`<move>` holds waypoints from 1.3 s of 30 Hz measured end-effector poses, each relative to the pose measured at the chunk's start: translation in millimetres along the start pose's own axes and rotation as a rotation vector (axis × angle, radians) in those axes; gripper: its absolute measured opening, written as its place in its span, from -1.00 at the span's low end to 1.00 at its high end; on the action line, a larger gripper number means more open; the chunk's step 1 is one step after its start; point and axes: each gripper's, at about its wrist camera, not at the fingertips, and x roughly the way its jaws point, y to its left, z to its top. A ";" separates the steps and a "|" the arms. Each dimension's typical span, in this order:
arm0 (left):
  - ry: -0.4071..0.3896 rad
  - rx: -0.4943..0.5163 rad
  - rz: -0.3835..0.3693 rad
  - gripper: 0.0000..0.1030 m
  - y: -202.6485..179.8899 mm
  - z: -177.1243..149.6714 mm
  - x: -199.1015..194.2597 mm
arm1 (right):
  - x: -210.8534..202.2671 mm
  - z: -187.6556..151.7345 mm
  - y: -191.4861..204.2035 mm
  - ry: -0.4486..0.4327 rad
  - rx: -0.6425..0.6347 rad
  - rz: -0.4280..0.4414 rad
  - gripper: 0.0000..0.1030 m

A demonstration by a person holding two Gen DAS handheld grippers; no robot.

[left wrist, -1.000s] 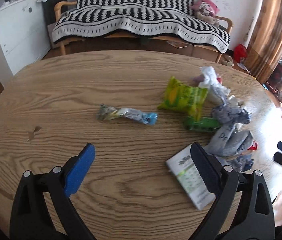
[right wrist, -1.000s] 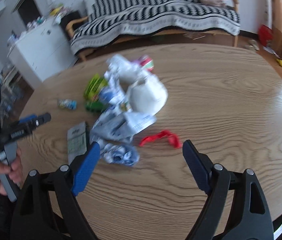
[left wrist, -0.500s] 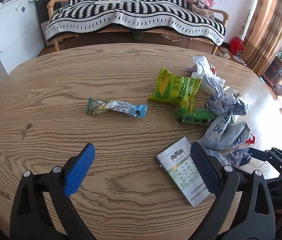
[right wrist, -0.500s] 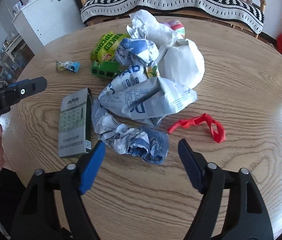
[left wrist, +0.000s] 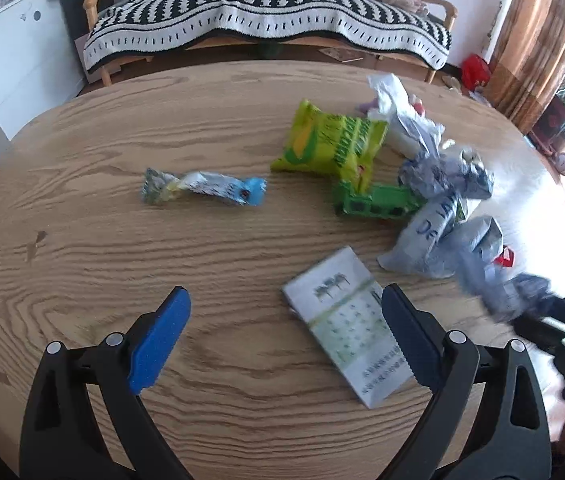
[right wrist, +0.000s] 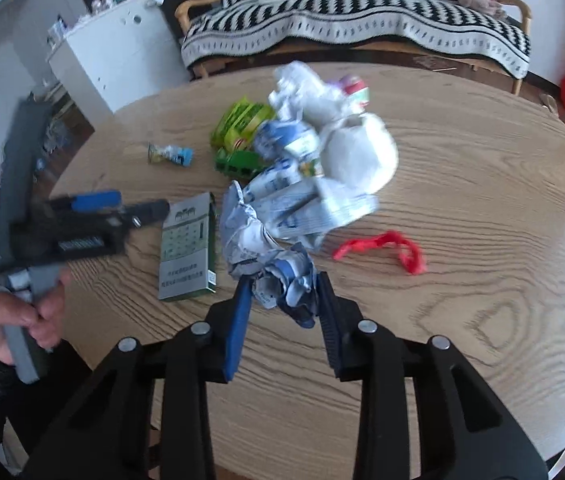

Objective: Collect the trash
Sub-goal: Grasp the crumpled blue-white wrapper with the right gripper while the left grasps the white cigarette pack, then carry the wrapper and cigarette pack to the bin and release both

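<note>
Blue-and-white crumpled wrapper (right wrist: 282,280) is sitting between the right claw (right wrist: 282,300) pads, which have just been closing and are pinching it, just beside the cigarette box (right wrist: 186,244) on the tabletop (right wrist: 482,200). Left claw (left wrist: 282,320) is hanging spread wide over that box, gripping nothing.

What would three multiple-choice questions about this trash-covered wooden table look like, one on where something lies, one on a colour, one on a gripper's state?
1. Where does the flat grey-green printed carton lie?
A. On the striped sofa
B. On the wooden table, left of the crumpled blue-and-white wrapper in the right wrist view
C. On the floor

2. What colour is the thin twisted strip right of the pile?
A. Red
B. Yellow
C. Black

3. How is the right gripper?
A. Wide open, empty
B. Out of view
C. Clamped on the crumpled wrapper

Answers: 1 B, the carton rests flat on the wood beside the wrapper. 2 A, it is plainly red. 3 C, its jaws have just been closing and both pads press the wrapper.
</note>
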 end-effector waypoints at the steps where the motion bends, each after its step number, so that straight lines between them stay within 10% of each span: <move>1: 0.007 -0.008 0.024 0.81 -4.7 -2.7 3.1 | -7.1 -1.7 -6.1 -0.011 0.011 -0.002 -0.36; 33: 0.085 -0.143 0.153 0.85 -61.5 -24.9 32.7 | -57.9 -22.0 -42.4 -0.071 0.070 -0.025 -0.36; 36: 0.039 -0.102 0.142 0.17 -69.4 -27.3 24.6 | -59.2 -21.6 -43.4 -0.076 0.078 -0.029 -0.36; 39: 0.044 -0.106 0.094 0.11 -70.9 -28.6 20.4 | -60.8 -23.0 -47.5 -0.080 0.087 -0.035 -0.36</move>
